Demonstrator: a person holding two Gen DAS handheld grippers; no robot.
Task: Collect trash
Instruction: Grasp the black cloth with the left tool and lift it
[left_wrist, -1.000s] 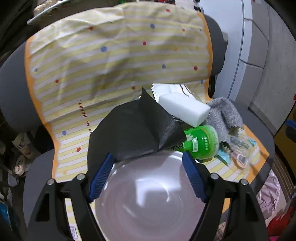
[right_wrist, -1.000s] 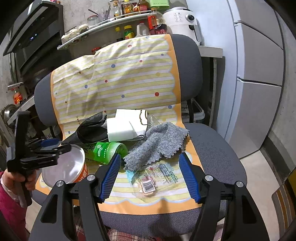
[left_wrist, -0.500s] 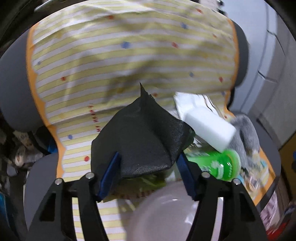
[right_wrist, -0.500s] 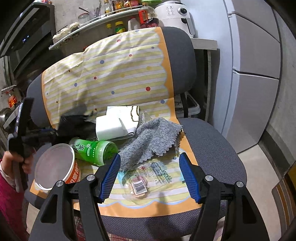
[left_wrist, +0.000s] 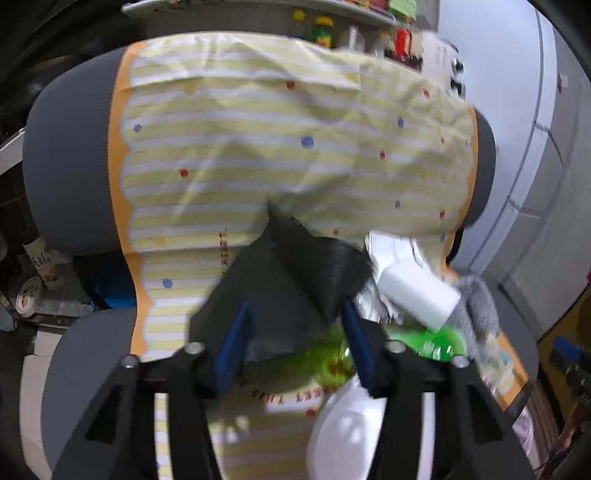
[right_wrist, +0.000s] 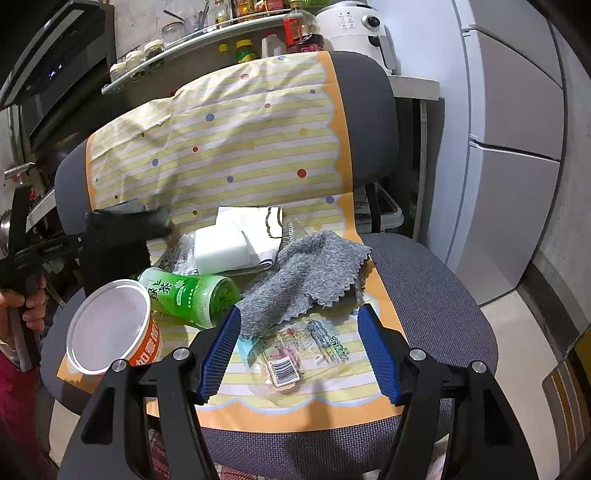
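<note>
A black plastic sheet (left_wrist: 288, 288) is bunched between the blue pads of my left gripper (left_wrist: 294, 306), whose jaws are closing on it. In the right wrist view the sheet (right_wrist: 110, 240) hangs lifted off the chair's left side. My right gripper (right_wrist: 300, 313) is open and hovers above a clear wrapper with a barcode (right_wrist: 295, 354), touching nothing. A green tea bottle (right_wrist: 192, 295) lies on its side next to an orange paper cup (right_wrist: 107, 325). A white foam block (right_wrist: 221, 247) and a grey cloth (right_wrist: 310, 273) lie behind them.
Everything sits on a grey office chair (right_wrist: 424, 295) draped with a yellow striped cover (right_wrist: 240, 147). A shelf with jars and bottles (right_wrist: 236, 48) stands behind, a grey fridge (right_wrist: 517, 147) to the right. A hand (right_wrist: 26, 306) holds the left gripper's handle.
My left gripper left the cup's rim, moved up and left over the black sheet and narrowed its jaws around it; the sheet now rides with it. The right gripper stayed put.
</note>
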